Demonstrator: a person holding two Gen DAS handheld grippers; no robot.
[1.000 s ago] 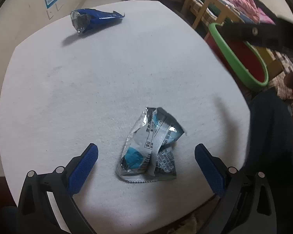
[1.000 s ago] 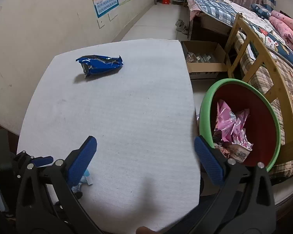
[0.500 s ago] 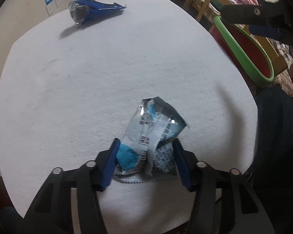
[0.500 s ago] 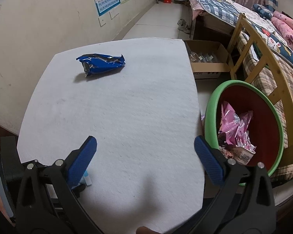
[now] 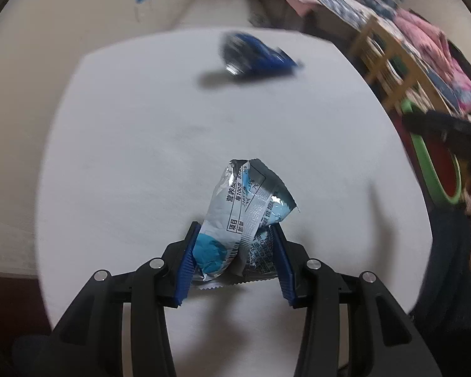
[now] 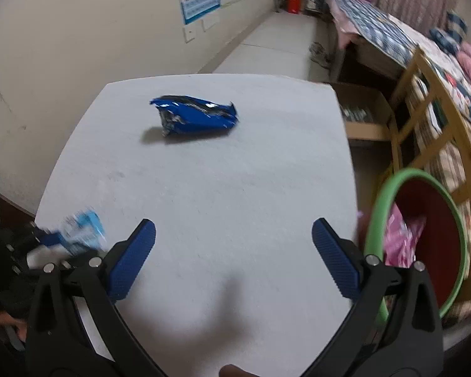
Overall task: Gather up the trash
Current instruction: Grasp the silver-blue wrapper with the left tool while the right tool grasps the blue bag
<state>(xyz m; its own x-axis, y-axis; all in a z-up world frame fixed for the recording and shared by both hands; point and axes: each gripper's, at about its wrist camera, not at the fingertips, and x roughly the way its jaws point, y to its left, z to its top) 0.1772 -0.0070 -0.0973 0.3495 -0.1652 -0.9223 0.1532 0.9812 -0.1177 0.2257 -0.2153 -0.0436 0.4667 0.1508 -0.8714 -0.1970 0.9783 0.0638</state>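
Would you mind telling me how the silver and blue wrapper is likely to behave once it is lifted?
The silver and blue wrapper is crumpled foil, so it probably flexes and droops instead of holding shape. It looks empty, likely very light. Its glossy film may slip between the left tongs, which have just been closing on it.

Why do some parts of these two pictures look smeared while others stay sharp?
Left wrist view: the blue wrapper and room are motion-blurred, while the silver wrapper, pinched between the jaws, stays crisp. Right wrist view: the blue wrapper is sharper; the silver wrapper is smeared.
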